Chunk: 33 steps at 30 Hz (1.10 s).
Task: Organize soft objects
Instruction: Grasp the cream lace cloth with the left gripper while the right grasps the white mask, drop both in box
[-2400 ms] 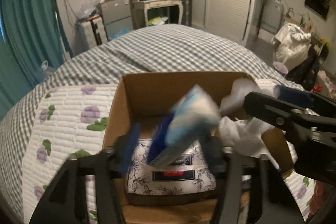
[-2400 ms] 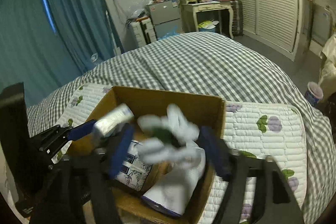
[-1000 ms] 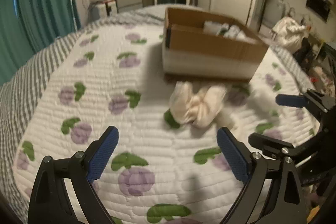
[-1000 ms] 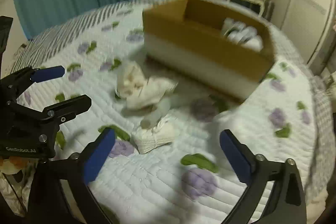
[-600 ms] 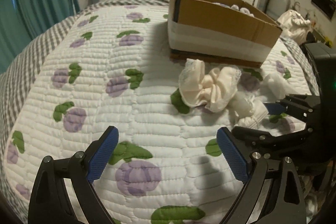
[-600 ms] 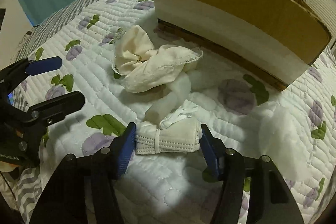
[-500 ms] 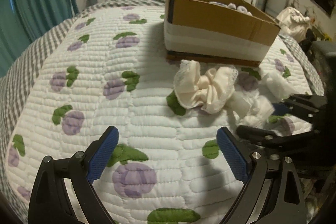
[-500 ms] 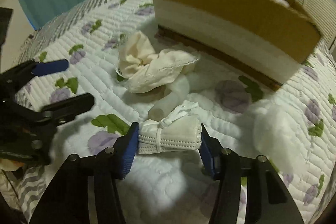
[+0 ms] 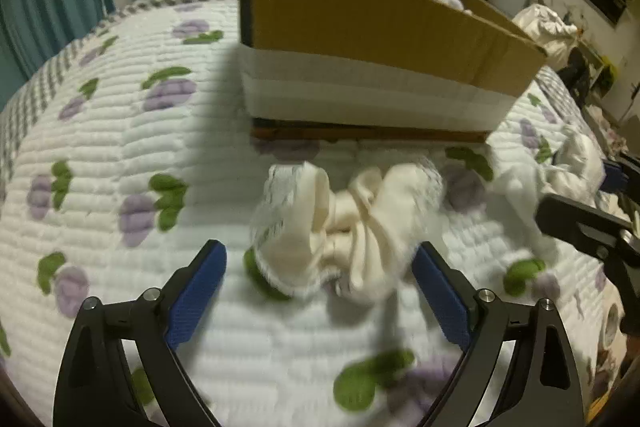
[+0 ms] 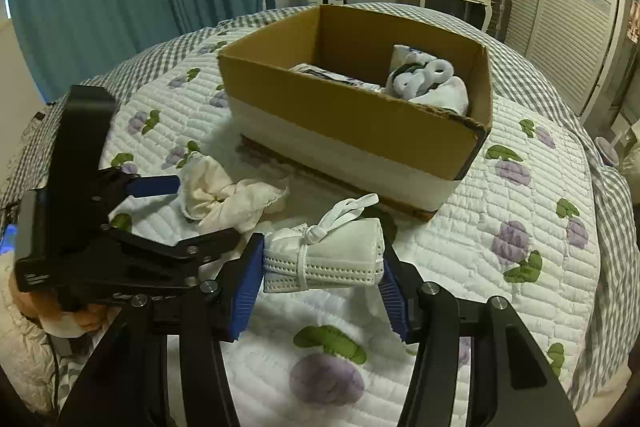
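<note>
The rolled white mask bundle (image 10: 322, 259), tied with its own elastic, sits clamped between the blue pads of the right claw (image 10: 320, 273), lifted just above the quilted bed (image 10: 520, 219). At its 12 o'clock stands the cardboard box (image 10: 340, 107), already holding folded soft items in its far right corner. A good carry would probably rise enough to clear the near wall, then release over the bare middle of the box, so the loose strap loop does not catch the cardboard edge.

At the bundle's 10 o'clock lies the cream lace-trimmed cloth (image 9: 344, 227), crumpled on the bed. The left claw (image 9: 320, 287) straddles it with its pads well apart and grips nothing. It should likely close low, gathering the thick centre rather than the thin lace edge.
</note>
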Each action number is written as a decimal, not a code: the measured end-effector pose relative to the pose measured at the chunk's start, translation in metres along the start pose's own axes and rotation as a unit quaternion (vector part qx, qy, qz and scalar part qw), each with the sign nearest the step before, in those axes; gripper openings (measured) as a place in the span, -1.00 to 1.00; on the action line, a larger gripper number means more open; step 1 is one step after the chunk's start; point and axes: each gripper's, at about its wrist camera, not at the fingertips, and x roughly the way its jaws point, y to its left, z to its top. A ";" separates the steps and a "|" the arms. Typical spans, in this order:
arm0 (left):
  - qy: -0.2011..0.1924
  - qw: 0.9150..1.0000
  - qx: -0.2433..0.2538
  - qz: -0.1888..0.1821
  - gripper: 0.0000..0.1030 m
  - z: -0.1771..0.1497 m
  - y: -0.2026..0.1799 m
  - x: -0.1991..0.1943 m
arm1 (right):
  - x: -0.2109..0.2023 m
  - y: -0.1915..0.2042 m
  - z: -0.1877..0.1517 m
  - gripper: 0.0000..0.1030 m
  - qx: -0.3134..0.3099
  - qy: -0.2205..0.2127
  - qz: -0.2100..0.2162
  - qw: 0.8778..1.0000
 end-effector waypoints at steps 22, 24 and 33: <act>-0.066 0.996 0.030 -0.047 -0.52 0.005 -0.023 -0.091 | -0.056 0.000 0.003 0.04 0.011 -0.045 -0.003 0.999; -0.081 0.995 0.037 -0.047 -0.52 0.008 -0.026 -0.111 | -0.075 0.001 0.007 0.04 0.009 -0.062 -0.009 0.998; -0.144 0.987 0.046 -0.044 -0.52 0.049 -0.035 -0.161 | -0.128 -0.005 0.045 0.04 0.020 -0.123 -0.021 0.992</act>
